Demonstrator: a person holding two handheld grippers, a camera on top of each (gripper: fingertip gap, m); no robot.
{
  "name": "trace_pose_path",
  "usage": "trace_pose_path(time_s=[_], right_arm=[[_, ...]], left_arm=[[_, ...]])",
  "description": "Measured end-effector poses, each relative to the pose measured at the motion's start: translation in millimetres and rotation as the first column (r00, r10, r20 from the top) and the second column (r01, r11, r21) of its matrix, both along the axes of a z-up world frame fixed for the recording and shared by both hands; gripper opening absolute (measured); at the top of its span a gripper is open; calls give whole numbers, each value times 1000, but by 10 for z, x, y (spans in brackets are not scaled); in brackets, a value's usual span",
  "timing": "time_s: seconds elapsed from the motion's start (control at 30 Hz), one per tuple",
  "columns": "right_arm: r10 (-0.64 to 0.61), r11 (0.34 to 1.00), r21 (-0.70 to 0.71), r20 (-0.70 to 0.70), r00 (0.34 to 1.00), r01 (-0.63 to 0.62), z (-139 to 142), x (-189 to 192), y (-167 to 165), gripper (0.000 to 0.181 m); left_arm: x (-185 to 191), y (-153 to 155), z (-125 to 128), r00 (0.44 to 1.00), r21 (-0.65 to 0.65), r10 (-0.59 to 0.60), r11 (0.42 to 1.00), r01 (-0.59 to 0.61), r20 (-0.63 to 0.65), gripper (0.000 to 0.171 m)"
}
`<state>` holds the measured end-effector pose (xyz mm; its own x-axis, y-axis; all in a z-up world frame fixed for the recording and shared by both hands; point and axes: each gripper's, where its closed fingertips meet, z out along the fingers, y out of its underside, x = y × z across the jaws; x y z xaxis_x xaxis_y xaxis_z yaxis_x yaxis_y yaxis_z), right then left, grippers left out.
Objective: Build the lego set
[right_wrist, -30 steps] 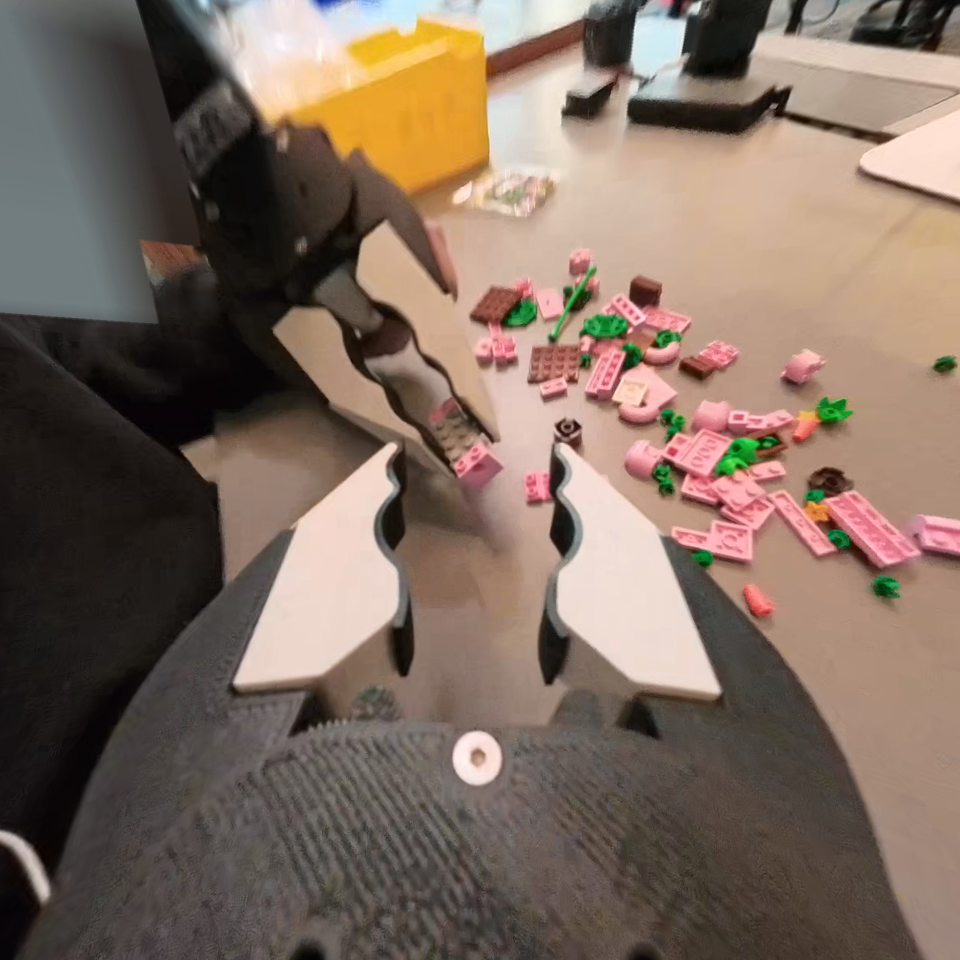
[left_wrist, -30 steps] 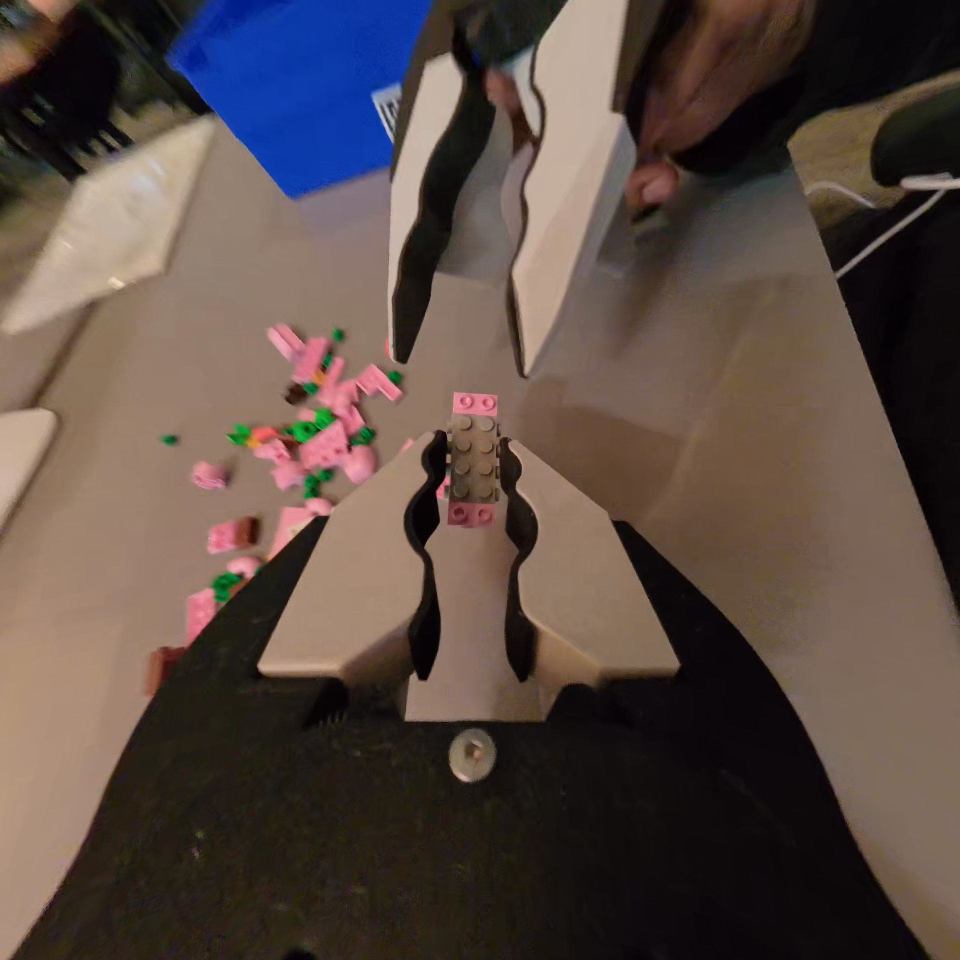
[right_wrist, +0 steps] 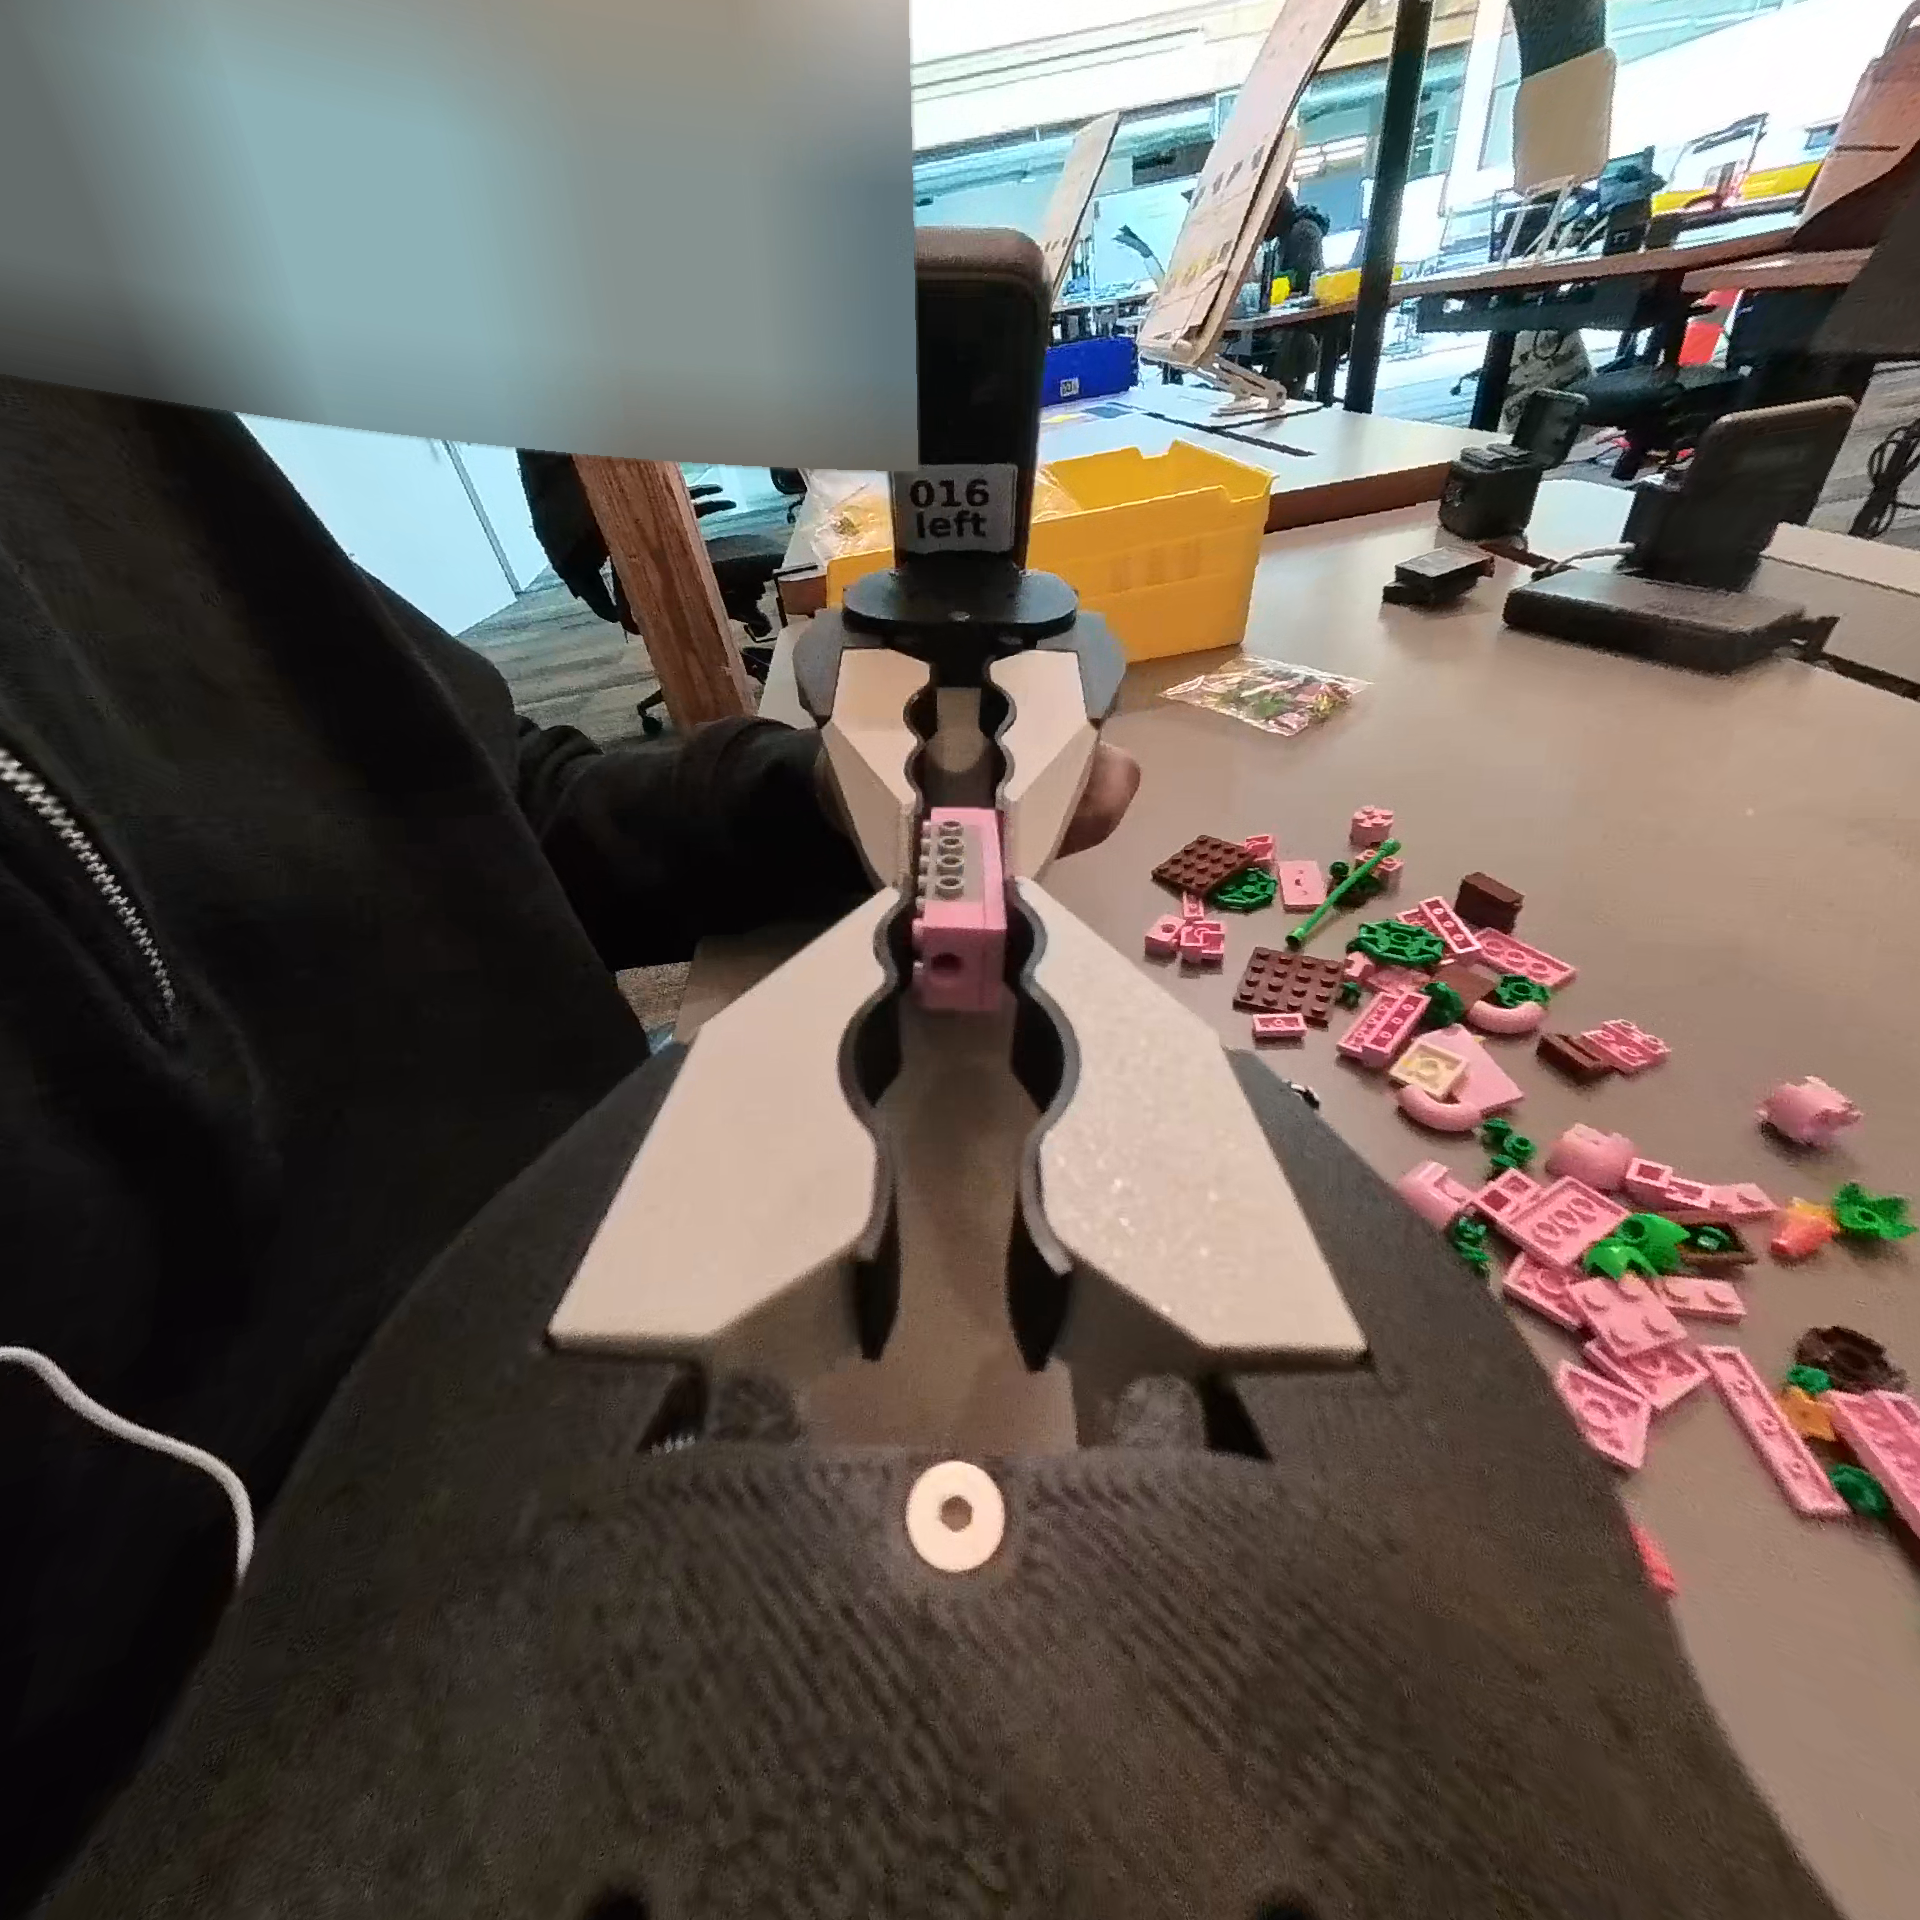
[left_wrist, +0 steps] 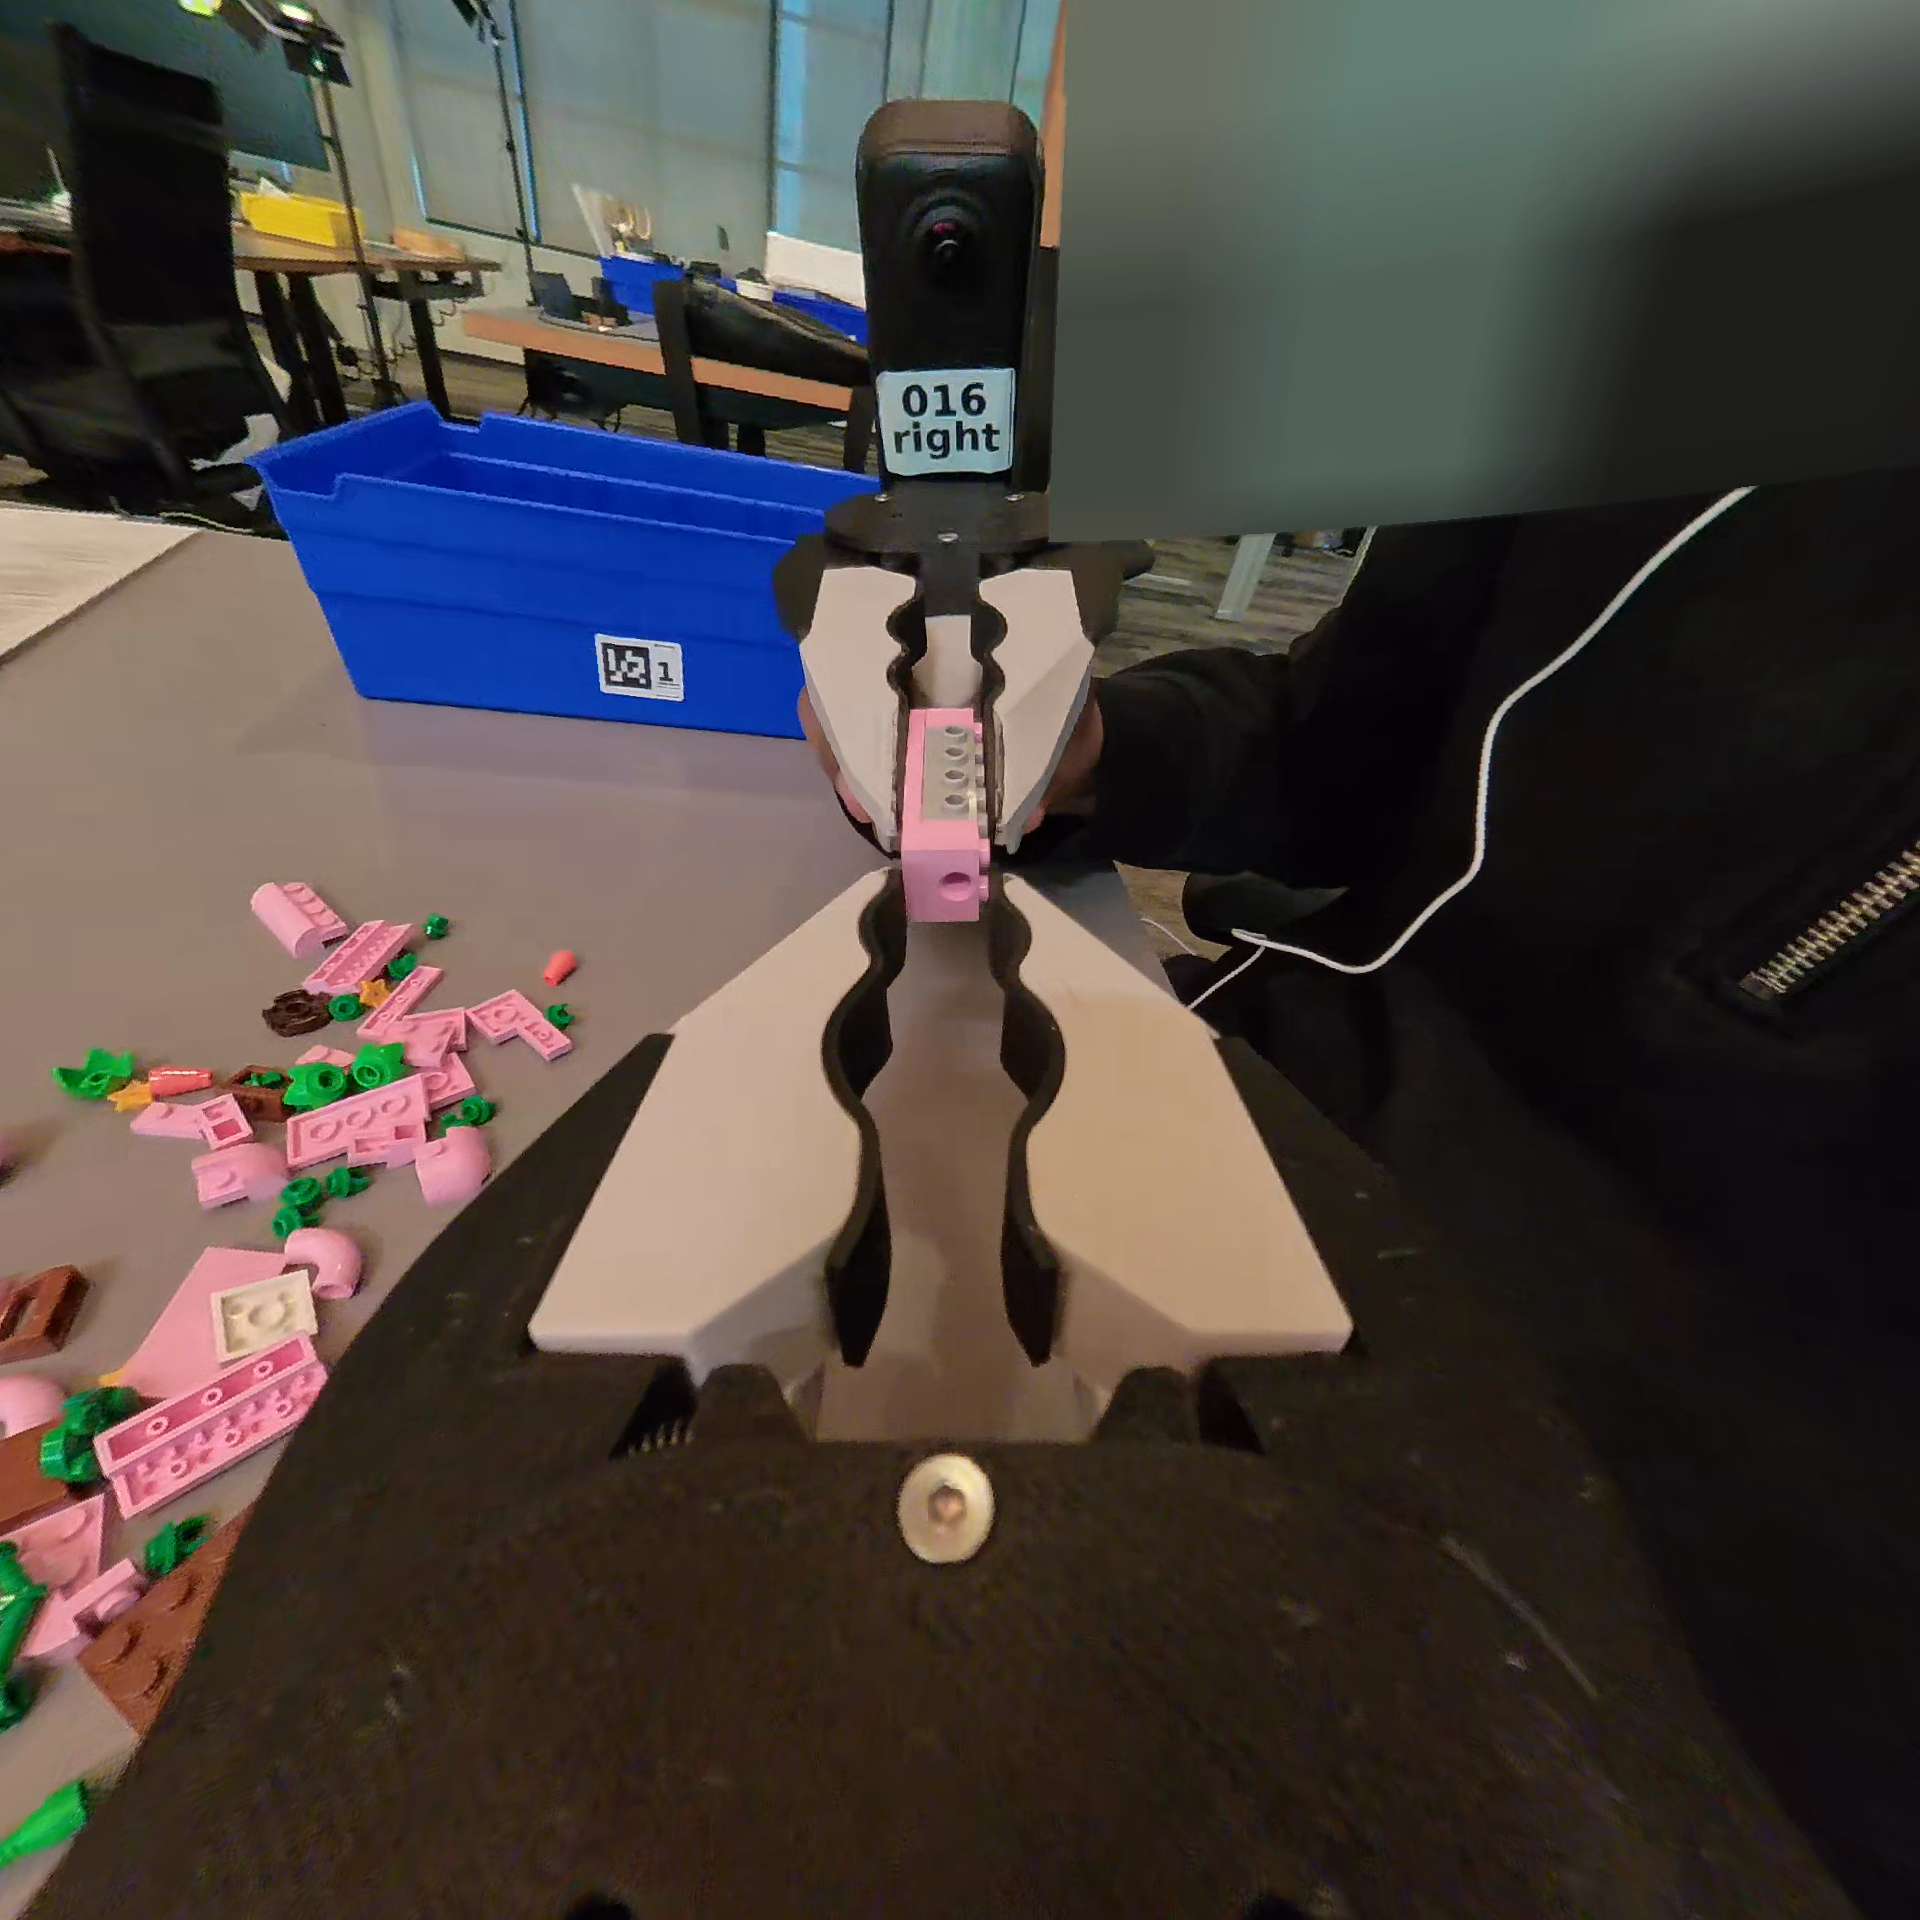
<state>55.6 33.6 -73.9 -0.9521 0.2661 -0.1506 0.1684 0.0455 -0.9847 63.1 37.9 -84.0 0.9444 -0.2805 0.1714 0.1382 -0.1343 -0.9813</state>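
Note:
A small pink and grey lego assembly (left_wrist: 943, 873) hangs in the air between my two grippers, which face each other tip to tip. My left gripper (left_wrist: 943, 885) is shut on its near pink end. My right gripper (right_wrist: 958, 920) is shut on the opposite pink end (right_wrist: 956, 961). In the left wrist view the right gripper (left_wrist: 940, 831) is straight ahead; in the right wrist view the left gripper (right_wrist: 956, 862) is straight ahead. The grey studded plate faces upward in both views. Loose pink, green and brown pieces (left_wrist: 353, 1091) (right_wrist: 1558, 1195) lie scattered on the grey table (left_wrist: 416, 810).
A blue bin (left_wrist: 540, 582) stands on the table behind the pieces. A yellow bin (right_wrist: 1153, 561) and a small clear bag of parts (right_wrist: 1262, 691) sit at the far side. The person's black jacket (left_wrist: 1558, 1039) is close beside both grippers. My two grippers' fingertips are within a few centimetres of each other.
Both grippers have lifted and turned level to face each other. The right gripper, open a second ago, has closed on the free end of the assembly held by the left.

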Motion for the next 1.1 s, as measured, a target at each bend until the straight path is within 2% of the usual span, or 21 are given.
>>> trace_pose_path(time_s=[0.2, 0.63, 0.7, 0.73, 0.83, 0.93, 1.1], right_arm=[[1, 1000, 29, -13, 1000, -1, -23, 20, -6, 14], [-31, 999, 19, -101, 994, 33, 45, -5, -27, 15], [-43, 999, 1, -119, 992, 43, 86, -17, -18, 29], [-41, 999, 3, -118, 992, 42, 88, -18, -20, 30], [-22, 999, 42, -104, 994, 27, 21, -13, -51, 29], [-6, 999, 37, -106, 994, 10, 18, 5, -73, 14], [15, 999, 37, -76, 997, -12, 7, 7, -77, 14]], left_arm=[[23, -4, -28, 1000, -29, -12, 999, 12, -4, 13], [-10, -27, 69, 998, 29, 29, 999, -28, -52, 13], [-9, -13, 0, 995, -8, 36, 999, -36, -89, 13], [-9, 1, -29, 993, -22, 41, 999, -43, -108, 13], [34, 15, 3, 993, -9, 33, 999, -35, -110, 13], [32, 17, -14, 993, -16, 34, 999, -36, -113, 13], [30, 18, -24, 992, -20, 36, 999, -39, -118, 13]])
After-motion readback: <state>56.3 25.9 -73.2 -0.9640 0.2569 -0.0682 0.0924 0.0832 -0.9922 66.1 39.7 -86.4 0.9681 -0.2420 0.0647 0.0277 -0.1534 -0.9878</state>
